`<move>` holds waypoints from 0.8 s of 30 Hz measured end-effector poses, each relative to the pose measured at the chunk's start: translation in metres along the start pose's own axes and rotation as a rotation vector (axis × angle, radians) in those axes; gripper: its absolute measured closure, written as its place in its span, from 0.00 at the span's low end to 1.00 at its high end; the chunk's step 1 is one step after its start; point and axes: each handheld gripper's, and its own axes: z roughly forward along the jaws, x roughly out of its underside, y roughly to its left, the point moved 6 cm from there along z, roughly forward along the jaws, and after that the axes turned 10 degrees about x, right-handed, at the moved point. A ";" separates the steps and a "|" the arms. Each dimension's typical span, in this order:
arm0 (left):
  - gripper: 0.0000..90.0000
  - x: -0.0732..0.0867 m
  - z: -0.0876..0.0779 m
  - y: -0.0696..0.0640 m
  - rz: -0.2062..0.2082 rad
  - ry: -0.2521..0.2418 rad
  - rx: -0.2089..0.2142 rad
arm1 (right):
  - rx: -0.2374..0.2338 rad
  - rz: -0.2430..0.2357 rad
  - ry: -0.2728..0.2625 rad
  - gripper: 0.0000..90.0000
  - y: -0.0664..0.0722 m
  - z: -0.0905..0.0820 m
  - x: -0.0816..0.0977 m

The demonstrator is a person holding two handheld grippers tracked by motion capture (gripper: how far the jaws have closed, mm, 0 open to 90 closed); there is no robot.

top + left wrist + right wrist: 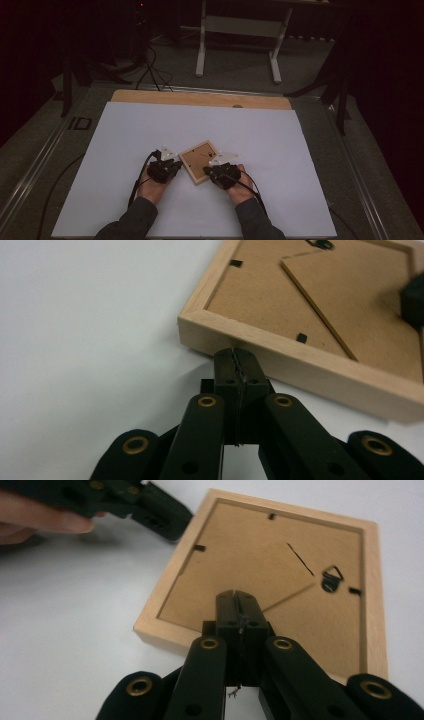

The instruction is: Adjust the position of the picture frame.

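A small wooden picture frame [199, 161] lies face down on the white table sheet [150, 125], its brown backing board up; it sits turned like a diamond, one corner pointing away from the person and the opposite corner toward them, so neither side runs square with the sheet's edges; it looks close to square, and I cannot tell a long axis for sure. The left gripper [172, 165] sits just left of the frame, held in the left hand [152, 186]; in the left gripper view its jaws are pressed together with nothing between them, their tip at the frame's pale outer edge [300, 360]. The right gripper [212, 172] sits at the frame's near right side, held in the right hand [240, 187]; in the right gripper view its jaws are likewise clenched on nothing, the tip over the backing board [260, 570]; a black hanging loop [331, 578] and small black retaining tabs [199, 548] show on that board, with a slanted stand flap [350, 295] cut into it.
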 end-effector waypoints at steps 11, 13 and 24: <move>1.00 -0.002 -0.003 -0.003 0.008 -0.013 0.006 | 0.091 0.003 -0.066 1.00 -0.021 -0.006 0.001; 1.00 -0.002 -0.004 -0.004 0.016 -0.005 0.005 | 0.164 0.047 -0.081 1.00 -0.040 -0.010 0.002; 1.00 0.002 -0.004 -0.013 0.035 0.005 0.016 | 0.305 0.099 -0.007 1.00 -0.062 -0.005 0.022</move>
